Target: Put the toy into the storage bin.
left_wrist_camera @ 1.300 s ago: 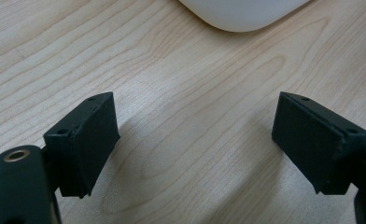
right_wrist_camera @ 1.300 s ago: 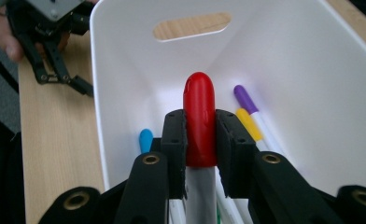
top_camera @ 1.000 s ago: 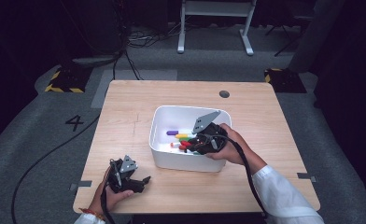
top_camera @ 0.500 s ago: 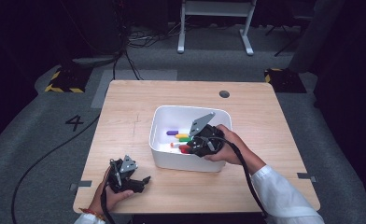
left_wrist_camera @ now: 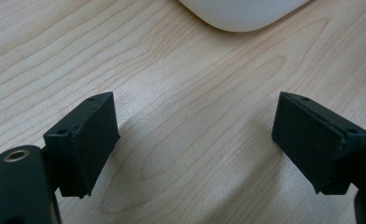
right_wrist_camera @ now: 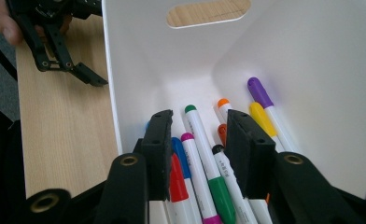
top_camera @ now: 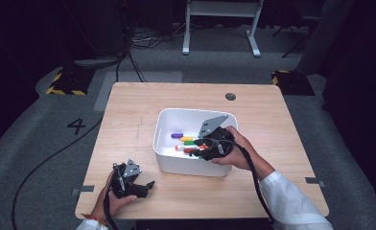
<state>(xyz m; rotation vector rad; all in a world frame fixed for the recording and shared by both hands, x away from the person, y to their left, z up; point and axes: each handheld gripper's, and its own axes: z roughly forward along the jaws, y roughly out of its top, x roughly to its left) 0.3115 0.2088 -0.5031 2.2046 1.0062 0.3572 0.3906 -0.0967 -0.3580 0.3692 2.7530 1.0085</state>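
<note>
A white bin (top_camera: 191, 112) stands mid-table and holds several markers (top_camera: 188, 143). My right gripper (top_camera: 204, 146) reaches down into it from the bin's near right side. In the right gripper view, its jaws have just been opening. The right gripper (right_wrist_camera: 197, 122) stands open just above the pile, with a green-capped marker (right_wrist_camera: 204, 144) and a magenta-capped one lying loose between the pads, untouched. Purple (right_wrist_camera: 260, 92), yellow (right_wrist_camera: 262, 119), orange, red and blue markers lie around them. My left gripper (top_camera: 146, 185) is open over bare wood near the table's front left. Nothing is between its jaws (left_wrist_camera: 195, 128).
The bin's rounded corner (left_wrist_camera: 242, 14) lies just ahead of the left gripper. The bin's far wall (right_wrist_camera: 312, 56) has a handle slot. The wooden table (top_camera: 128, 110) has a dark cable hole (top_camera: 230, 96) at the back right. Cables trail off its front edge.
</note>
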